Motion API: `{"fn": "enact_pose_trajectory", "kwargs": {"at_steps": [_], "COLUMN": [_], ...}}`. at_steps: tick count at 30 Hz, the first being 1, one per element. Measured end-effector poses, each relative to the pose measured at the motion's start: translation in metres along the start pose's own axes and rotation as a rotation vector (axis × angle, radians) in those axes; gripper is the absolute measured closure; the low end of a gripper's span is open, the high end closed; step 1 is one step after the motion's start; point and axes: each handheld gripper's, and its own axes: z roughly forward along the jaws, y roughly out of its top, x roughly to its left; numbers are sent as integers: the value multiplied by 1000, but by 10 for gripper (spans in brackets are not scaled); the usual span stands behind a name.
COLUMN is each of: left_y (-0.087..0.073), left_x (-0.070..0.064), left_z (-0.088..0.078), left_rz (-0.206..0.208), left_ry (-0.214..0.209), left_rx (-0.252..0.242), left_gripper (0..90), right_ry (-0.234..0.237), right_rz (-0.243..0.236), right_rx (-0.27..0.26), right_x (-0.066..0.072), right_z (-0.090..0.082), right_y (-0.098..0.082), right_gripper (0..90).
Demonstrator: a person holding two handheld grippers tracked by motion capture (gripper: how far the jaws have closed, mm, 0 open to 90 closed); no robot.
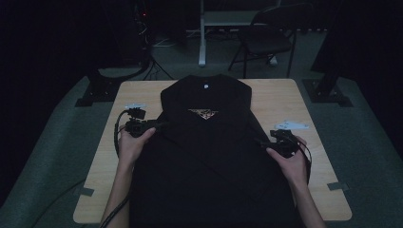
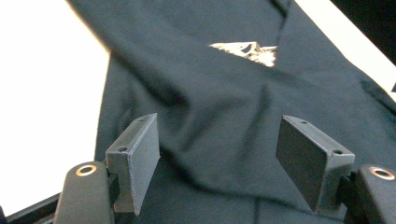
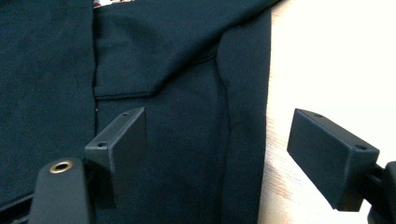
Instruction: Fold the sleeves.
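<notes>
Black garment [image 1: 209, 156] lies flat mid-frame on the counter [image 1: 280, 99]. Both claws, left [image 1: 159, 126] and right [image 1: 262, 142], gape wide, holding nothing (a shallow pinch may snag one layer only).

A dim room surrounds a light wooden table with rounded corners [image 1: 280, 97], which stands on a grey-green carpeted floor [image 1: 52, 142]. Beyond the table's far edge, a dark folding metal chair [image 1: 266, 40] stands at right of centre, just beside a pale upright post of a desk frame [image 1: 203, 38] that rises from a flat foot. Black stand bases [image 1: 97, 90] flank the table's far corners on both sides; a thin-legged dark tripod [image 1: 152, 64] stands near the left one. Small grey strips of tape [image 1: 338, 185] mark the floor beside the near corners. The back of the room lies in near darkness.
</notes>
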Motion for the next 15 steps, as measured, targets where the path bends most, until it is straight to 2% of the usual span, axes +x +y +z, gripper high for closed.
{"fn": "enact_pose_trajectory", "kwargs": {"at_steps": [5, 11, 15], "left_y": [-7, -8, -6], "left_x": [11, 16, 17], "left_z": [2, 1, 1], "left_rz": [-29, -39, -31], "left_ry": [15, 33, 52], "left_rx": [9, 4, -10], "left_gripper": [314, 313, 304], "right_ry": [-1, -1, 0], "right_rz": [-3, -6, -7], "right_rx": [3, 3, 1], "right_x": [1, 1, 1], "right_z": [0, 0, 0], "right_y": [0, 0, 0], "right_gripper": [197, 197, 198]}}
